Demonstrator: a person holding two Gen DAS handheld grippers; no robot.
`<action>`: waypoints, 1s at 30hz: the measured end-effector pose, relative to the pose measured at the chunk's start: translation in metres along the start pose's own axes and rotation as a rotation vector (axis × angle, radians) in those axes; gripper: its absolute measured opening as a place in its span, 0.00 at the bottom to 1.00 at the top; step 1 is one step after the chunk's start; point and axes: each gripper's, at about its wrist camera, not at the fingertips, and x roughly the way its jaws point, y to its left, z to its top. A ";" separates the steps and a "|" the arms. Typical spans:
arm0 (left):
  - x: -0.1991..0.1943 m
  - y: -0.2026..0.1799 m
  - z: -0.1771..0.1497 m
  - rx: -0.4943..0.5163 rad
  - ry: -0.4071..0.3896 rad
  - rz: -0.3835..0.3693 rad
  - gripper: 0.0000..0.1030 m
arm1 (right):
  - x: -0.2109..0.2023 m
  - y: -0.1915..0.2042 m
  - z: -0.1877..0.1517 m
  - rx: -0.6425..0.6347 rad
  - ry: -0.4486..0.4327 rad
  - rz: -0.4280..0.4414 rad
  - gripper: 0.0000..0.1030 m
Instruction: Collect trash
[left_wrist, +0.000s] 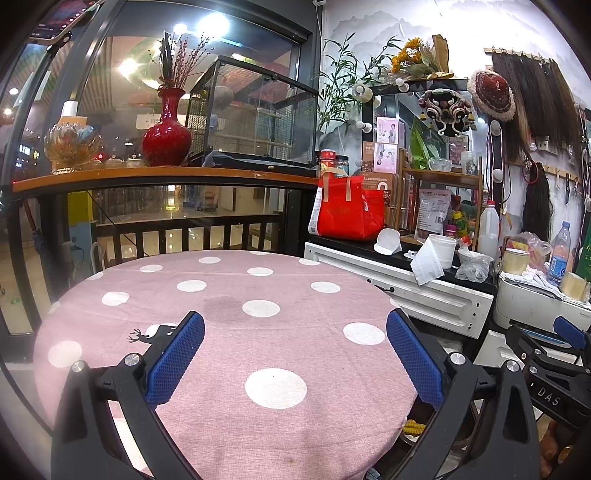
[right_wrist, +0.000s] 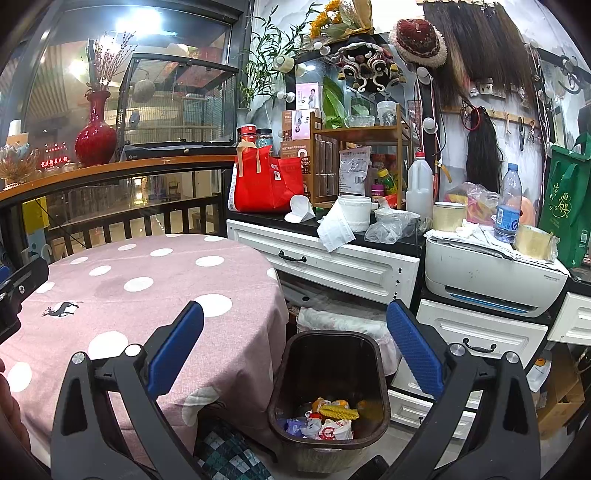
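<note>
Right wrist view is showing the right gripper (right_wrist: 295, 347) spread empty over the trash bin (right_wrist: 328, 391) at 6 o'clock (left gripper (left_wrist: 295, 354) also spread), so collecting is seeming finished, nothing next.

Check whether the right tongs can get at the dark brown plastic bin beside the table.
Probably yes: the right tongs hang open directly above the dark brown plastic bin, whose mouth is uncovered.

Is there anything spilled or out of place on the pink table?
Yes: a darker, damp-looking stain marks the pink tablecloth near its middle, between white dots. No loose trash shows on it; the wrappers lie in the bin beside the table.
</note>
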 end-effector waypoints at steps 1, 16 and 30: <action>0.000 0.000 0.000 0.000 0.001 0.000 0.94 | 0.000 0.000 0.000 0.000 0.000 0.001 0.95; -0.001 -0.006 -0.004 0.013 0.007 0.004 0.95 | 0.000 0.001 0.000 0.000 0.001 -0.001 0.95; 0.000 -0.003 -0.003 0.012 0.012 0.003 0.95 | 0.000 0.002 -0.001 0.001 0.003 0.000 0.95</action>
